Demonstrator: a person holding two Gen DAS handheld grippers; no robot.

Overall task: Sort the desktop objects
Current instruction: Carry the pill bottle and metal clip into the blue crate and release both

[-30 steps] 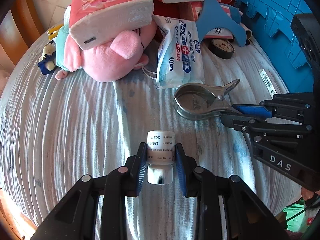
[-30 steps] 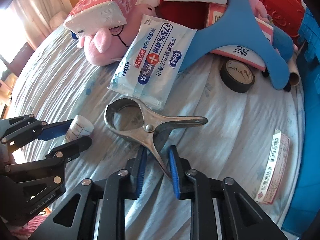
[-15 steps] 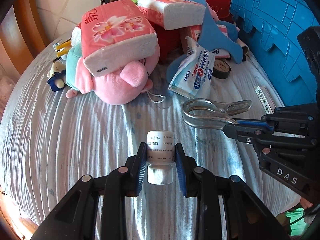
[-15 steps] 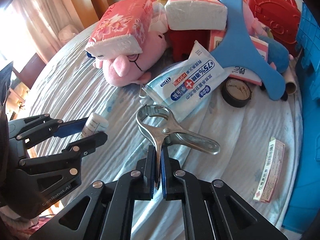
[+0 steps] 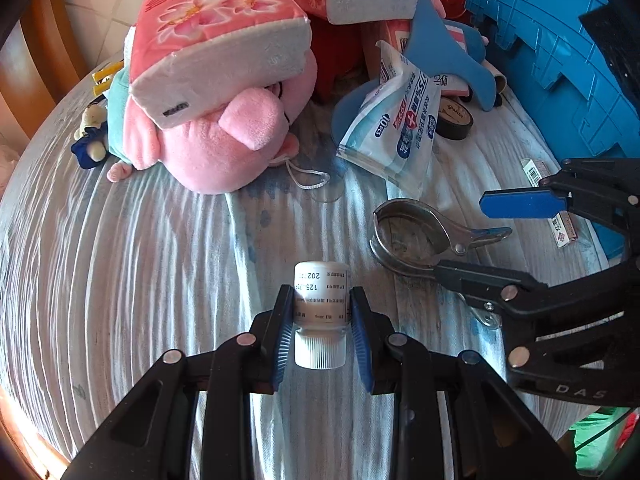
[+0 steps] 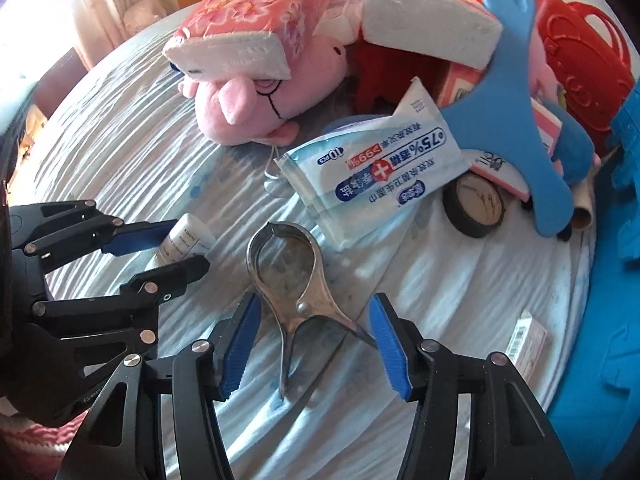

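Here, listed from largest thing to smallest:

- A tablecloth (image 5: 120, 248), pale blue with wrinkled stripes, covers the whole surface in both wrist views.
- A blue plastic crate (image 5: 560, 52) stands at 2 o'clock in the left wrist view, at the cloth's edge.
- A pink plush toy (image 5: 216, 148) lies at 11 o'clock in the left wrist view, with a pink tissue pack (image 5: 216, 36) resting on top of it.
- A blue hanger (image 6: 516, 92) leans across the heap at 1 o'clock in the right wrist view.
- A pack of wet wipes (image 6: 376, 168) lies just beyond centre in the right wrist view, propped against the heap.
- The right gripper (image 6: 316, 344) sits at 6 o'clock in its own view. Its jaws are opening, and the blue pads stand clear of the clamp between them.
- The left gripper (image 5: 320, 332) sits at 6 o'clock in its own view, clenched on the small bottle.
- A metal clamp (image 6: 296, 284) lies flat on the cloth, released, its handles between the right gripper's pads and its ring end pointing to 12 o'clock.
- A roll of black tape (image 6: 476, 204) lies at 3 o'clock in the right wrist view, beside the wipes.
- A small white bottle (image 5: 321, 304), labelled, is held between the left pads with its ribbed cap towards the camera.
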